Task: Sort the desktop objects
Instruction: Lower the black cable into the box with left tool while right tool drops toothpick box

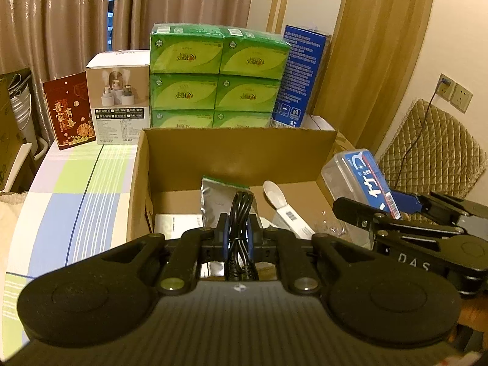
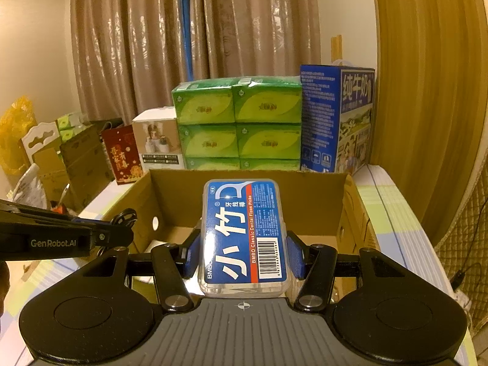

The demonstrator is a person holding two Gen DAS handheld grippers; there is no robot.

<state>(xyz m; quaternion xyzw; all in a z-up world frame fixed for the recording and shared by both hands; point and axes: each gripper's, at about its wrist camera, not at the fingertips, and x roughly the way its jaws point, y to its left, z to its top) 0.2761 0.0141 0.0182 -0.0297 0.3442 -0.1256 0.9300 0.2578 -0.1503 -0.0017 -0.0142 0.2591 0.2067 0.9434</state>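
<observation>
My left gripper point(image 1: 238, 227) is shut on a coiled black cable point(image 1: 241, 213), held over the near edge of an open cardboard box point(image 1: 238, 152). Inside the box lie a silver foil pouch point(image 1: 218, 201), a white spoon point(image 1: 273, 193) and a white flat pack point(image 1: 178, 222). My right gripper point(image 2: 244, 256) is shut on a clear floss pick box with a blue label point(image 2: 244, 231), held above the same cardboard box point(image 2: 305, 195). In the left wrist view the floss pick box point(image 1: 363, 174) hangs over the box's right wall. The left gripper with the cable point(image 2: 123, 218) enters the right wrist view from the left.
Behind the cardboard box stand a stack of green tissue packs point(image 1: 218, 73), a blue milk carton point(image 1: 300, 73), a white humidifier box point(image 1: 120, 100) and a red gift box point(image 1: 70, 109). A checked tablecloth point(image 1: 70, 195) covers the table. A quilted chair point(image 1: 433, 146) stands at right.
</observation>
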